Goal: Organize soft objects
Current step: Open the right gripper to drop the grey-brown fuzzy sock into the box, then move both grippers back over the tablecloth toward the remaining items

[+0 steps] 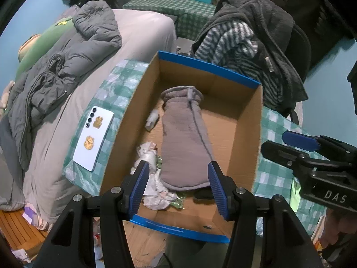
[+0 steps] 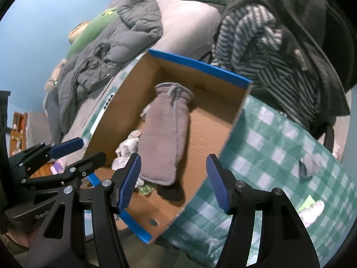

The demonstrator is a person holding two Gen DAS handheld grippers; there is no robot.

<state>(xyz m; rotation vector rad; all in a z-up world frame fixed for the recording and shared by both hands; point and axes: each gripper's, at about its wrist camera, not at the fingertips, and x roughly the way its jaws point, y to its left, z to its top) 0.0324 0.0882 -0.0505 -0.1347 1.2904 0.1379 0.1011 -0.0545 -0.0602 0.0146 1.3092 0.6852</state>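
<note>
The bed, largest, runs out of frame at left under a grey padded jacket. Your bench, in green checked cloth, is mostly covered by the open cardboard box; its near edge is cut off. Inside the box lies the grey fleece cover, lengthwise, cuffed end away from you; its near end partly hides a dark item you cannot identify. Crumpled pale fabric sits beside it, blurred. A white phone lies left of the box. Your left gripper and right gripper hover above the box with fingers released, nothing between them. Small pale items at the bench's right edge are unclear.
</note>
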